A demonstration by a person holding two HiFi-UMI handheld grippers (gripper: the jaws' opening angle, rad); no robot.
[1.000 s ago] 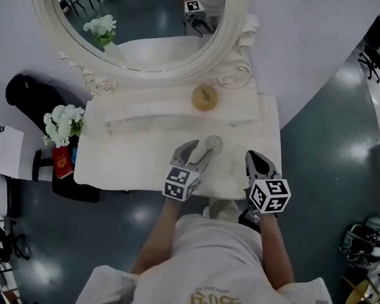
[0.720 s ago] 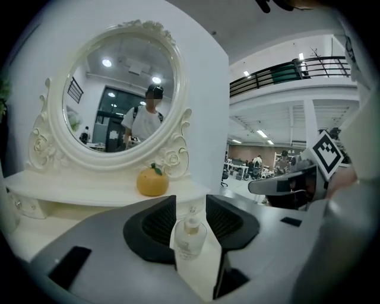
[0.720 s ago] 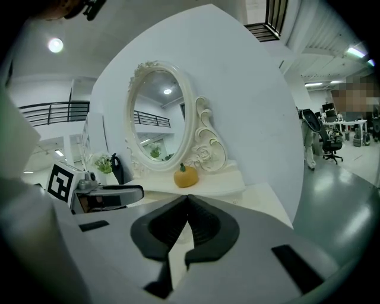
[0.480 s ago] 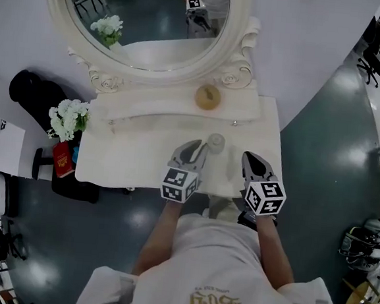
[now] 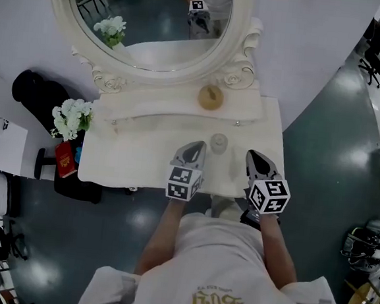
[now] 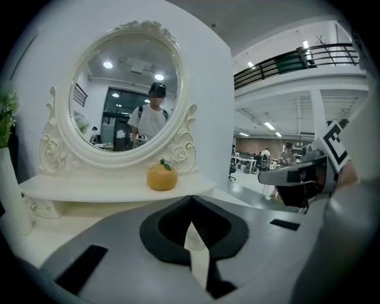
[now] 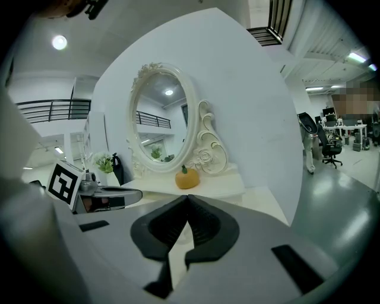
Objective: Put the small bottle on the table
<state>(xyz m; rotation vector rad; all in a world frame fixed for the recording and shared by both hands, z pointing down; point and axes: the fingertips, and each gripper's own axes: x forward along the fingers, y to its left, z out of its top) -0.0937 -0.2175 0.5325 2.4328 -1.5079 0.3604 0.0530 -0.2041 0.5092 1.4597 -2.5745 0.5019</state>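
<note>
The small bottle (image 5: 218, 142), pale and round-topped, stands upright on the white dressing table (image 5: 130, 156), free of both grippers. My left gripper (image 5: 193, 148) sits just left of it and slightly nearer me, jaws shut with nothing between them. In the left gripper view the left gripper (image 6: 191, 200) has its tips meeting. My right gripper (image 5: 258, 158) rests to the bottle's right, also shut and empty. The right gripper (image 7: 187, 199) shows closed tips in its own view, with the left gripper (image 7: 110, 196) visible at the left.
An orange fruit-shaped ornament (image 5: 210, 97) sits on the raised shelf below the oval mirror (image 5: 149, 19). White flowers (image 5: 70, 118), a red box (image 5: 64, 159) and a black bag (image 5: 33, 91) stand off the table's left side. Dark floor surrounds the table.
The left jaws went from open around the bottle to shut. That gripper drew back slightly toward me, leaving the bottle standing alone. The right gripper barely moved.
</note>
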